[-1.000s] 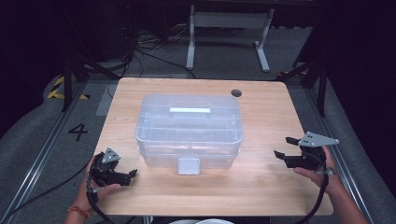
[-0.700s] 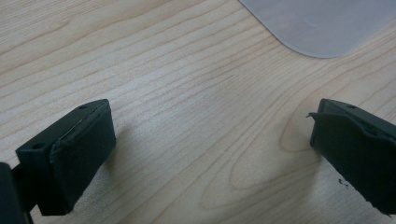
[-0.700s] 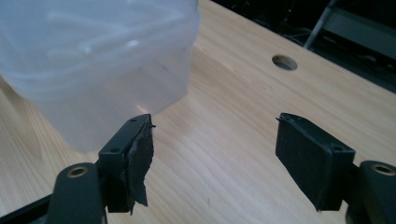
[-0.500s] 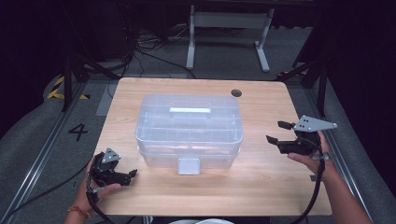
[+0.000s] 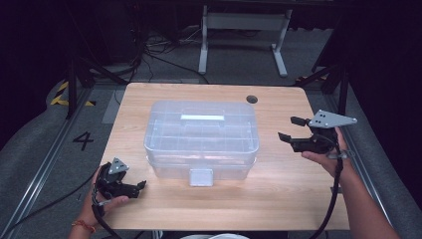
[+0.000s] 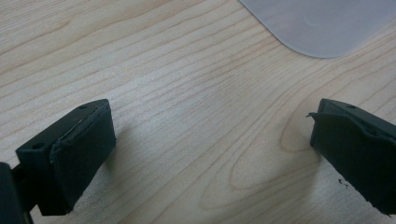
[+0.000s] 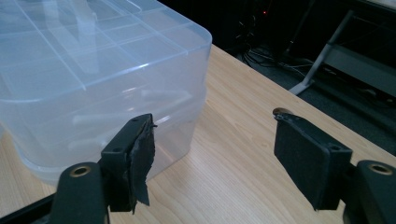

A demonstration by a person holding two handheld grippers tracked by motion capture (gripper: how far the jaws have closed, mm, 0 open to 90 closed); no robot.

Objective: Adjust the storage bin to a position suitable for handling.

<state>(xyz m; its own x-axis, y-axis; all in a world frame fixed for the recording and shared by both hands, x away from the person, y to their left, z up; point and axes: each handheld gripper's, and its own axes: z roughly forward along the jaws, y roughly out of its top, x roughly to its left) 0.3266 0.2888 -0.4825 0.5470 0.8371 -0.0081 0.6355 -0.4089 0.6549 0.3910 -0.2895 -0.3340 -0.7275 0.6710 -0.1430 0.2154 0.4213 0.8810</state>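
**Clear storage box sitting mid-tabletop, both tools standing open**

Resting at the middle of the wooden tabletop (image 5: pixel 278 199): a clear plastic storage box (image 5: pixel 201 137), lid on, with a pale handle recessed in the top and a latch (image 5: pixel 201 177) hanging at the near side. Showing through the lid, faintly, a grid of ribs.

Hovering at the right of the box, apart from it and raised off the wood: the right tool (image 5: pixel 292 128), held in the right hand (image 5: pixel 326 157), jaws spread wide with nothing between them, pointing toward the box's right end. Appearing in the right gripper view, the box's rounded corner just behind the left jaw, bare wood between the two pads.

Lying low near the front left corner of the tabletop: the left tool (image 5: pixel 137 186), cradled in the left hand (image 5: pixel 107 201), jaws likewise parted and empty. Showing in the left gripper view, wood grain between the pads and a corner of the box beyond them.

Trailing off the near edge, a black cable from each tool.
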